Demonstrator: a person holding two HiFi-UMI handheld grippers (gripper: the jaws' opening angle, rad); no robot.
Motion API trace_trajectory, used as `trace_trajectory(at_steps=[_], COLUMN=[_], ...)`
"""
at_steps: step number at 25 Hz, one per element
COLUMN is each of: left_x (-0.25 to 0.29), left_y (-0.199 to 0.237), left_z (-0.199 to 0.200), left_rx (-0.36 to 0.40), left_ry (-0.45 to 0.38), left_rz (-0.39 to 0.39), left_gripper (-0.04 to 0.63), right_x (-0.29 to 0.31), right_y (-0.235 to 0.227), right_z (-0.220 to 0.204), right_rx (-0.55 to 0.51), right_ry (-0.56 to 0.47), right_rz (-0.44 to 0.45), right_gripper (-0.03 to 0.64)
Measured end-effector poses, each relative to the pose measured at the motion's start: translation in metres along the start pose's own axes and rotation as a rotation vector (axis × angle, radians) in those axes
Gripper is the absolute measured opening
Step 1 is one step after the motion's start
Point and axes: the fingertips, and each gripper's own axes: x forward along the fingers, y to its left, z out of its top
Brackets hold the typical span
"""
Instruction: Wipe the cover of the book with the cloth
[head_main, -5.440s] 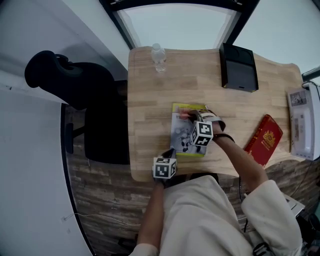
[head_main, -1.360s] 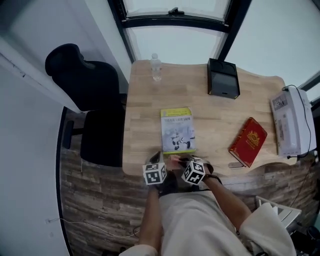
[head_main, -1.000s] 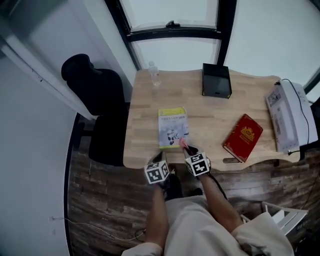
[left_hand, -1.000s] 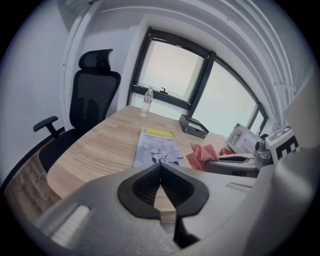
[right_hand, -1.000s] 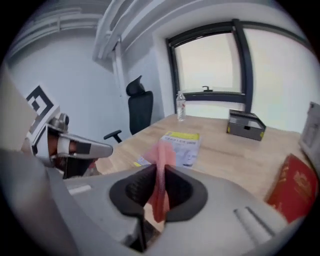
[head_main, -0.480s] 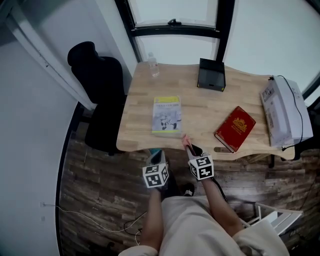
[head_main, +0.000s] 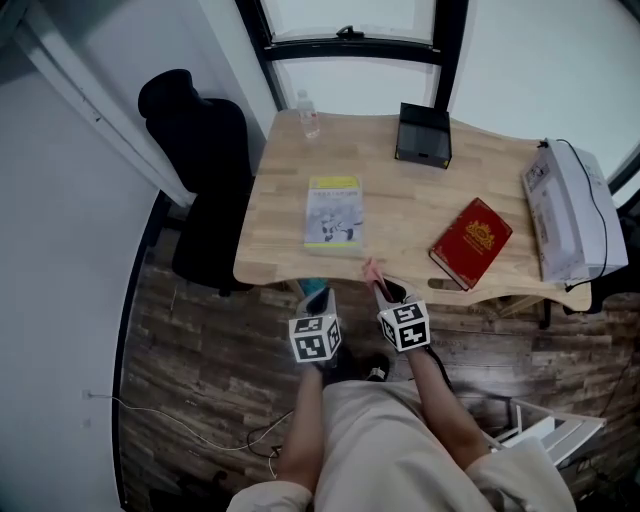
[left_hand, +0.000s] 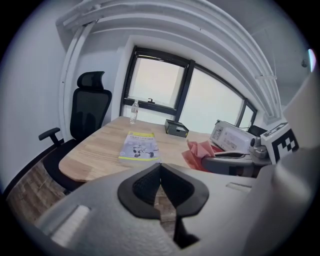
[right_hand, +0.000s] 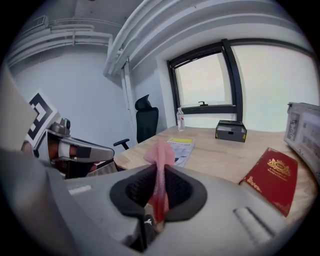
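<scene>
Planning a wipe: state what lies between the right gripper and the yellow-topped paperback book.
Only bare wooden table separates right gripper, gripping pink cloth, from the book, per head view.

— Where's the book (head_main: 334, 212)?
— Flat on the table (head_main: 400, 215), left of middle. The other book (head_main: 471, 241) lies to its right; box (head_main: 423, 134) and bottle (head_main: 309, 113) sit along the far edge; chair (head_main: 205, 150) stands left.

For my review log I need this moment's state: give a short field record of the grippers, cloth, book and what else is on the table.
left gripper: shut, empty
right gripper: shut on cloth
cloth: pink, sticking out past the jaws
book: flat on table, no gripper on it
also on table: red book, black box, bottle, white machine
</scene>
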Motion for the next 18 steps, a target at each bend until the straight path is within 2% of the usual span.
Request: trace_trajectory(at_steps=[12, 18], left_x=[-0.011, -0.009], left_y=[0.01, -0.003], left_z=[0.012, 0.003], left_rx=[0.004, 0.015], left_ry=[-0.031, -0.028], left_rz=[0.013, 0.0], left_gripper=[0.006, 0.006], right_x=[-0.001, -0.009], right_y=[0.006, 0.002], right_z=[0.01, 0.006], right_rx=[0.008, 0.004], right_ry=[-0.041, -0.05], right_rz=[-0.002, 0.001], right_gripper=[0.037, 0.037])
